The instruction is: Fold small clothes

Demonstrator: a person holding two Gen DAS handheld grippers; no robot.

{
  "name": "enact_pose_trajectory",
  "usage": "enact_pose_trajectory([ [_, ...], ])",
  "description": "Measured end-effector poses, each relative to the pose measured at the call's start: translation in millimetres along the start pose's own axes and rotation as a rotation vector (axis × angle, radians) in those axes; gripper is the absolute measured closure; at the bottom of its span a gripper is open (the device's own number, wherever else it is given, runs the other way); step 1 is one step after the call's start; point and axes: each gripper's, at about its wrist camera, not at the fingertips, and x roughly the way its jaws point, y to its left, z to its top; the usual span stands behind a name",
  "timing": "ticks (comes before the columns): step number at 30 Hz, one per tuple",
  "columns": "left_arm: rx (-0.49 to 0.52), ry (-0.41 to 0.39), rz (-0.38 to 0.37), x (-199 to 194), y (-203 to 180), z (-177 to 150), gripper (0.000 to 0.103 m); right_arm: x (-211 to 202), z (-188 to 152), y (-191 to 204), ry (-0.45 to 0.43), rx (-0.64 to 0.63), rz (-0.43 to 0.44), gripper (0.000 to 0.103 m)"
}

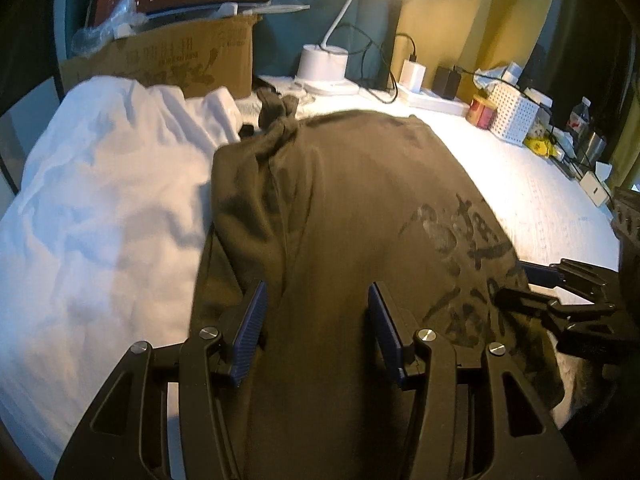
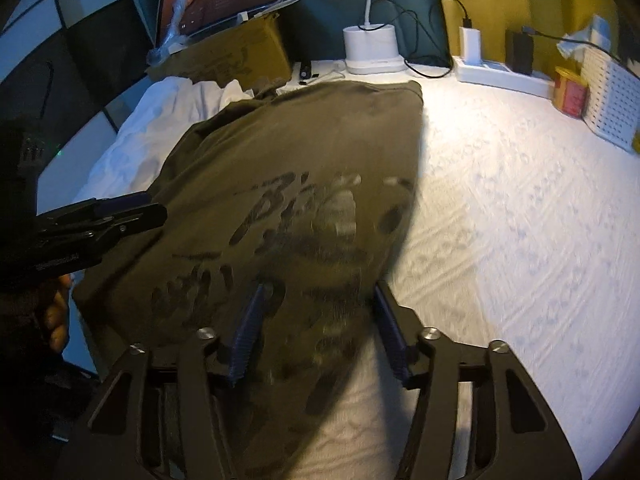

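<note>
My left gripper (image 1: 316, 332) and right gripper (image 2: 316, 332) both sit over the near end of the olive t-shirt (image 1: 352, 208), jaws apart on each. Cloth lies between the pads in both wrist views, but I can't see the pads pressing on it, so I call both unclamped; whether a hem is pinched lower down I cannot tell.

Shirt lies on the white bedsheet (image 2: 500, 220), long axis running away from me toward the lamp base (image 1: 323, 65) and the cardboard box (image 1: 168, 60). Printed side is up. Far edge stops just short of the lamp base.

Key relation: the shirt's right edge is straight and runs out from just inside my right gripper's right finger. The left edge is bunched, with a twisted sleeve or collar lump near the far left corner, against the crumpled white cloth (image 1: 104, 184). Right gripper is nearer the clean edge; left gripper sits nearer the shirt's middle-left.

Open room: wide bare sheet to the right, up to the power strip (image 2: 500, 72), red tin (image 2: 570, 94) and perforated white basket (image 2: 612, 96). Left is crowded by the white cloth.

My judgement: folding the near end toward the far edge has the most room; a sideways fold should go rightward.
</note>
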Motion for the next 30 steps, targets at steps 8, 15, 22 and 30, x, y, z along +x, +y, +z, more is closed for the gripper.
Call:
enact_pose_trajectory([
  [8,-0.008,0.003,0.006,-6,0,-15,0.042,-14,-22,8,-0.003,-0.001,0.019,0.074],
  [15,0.061,-0.069,0.032,-34,-21,-22,0.032,-24,-37,15,-0.012,0.002,0.025,0.075],
  [22,0.097,-0.099,0.010,-41,-46,-23,0.021,-39,-48,12,-0.018,-0.002,0.019,0.074],
  [30,0.128,-0.110,0.006,-42,-77,-24,0.021,-64,-58,-6,-0.073,0.024,-0.006,0.040],
])
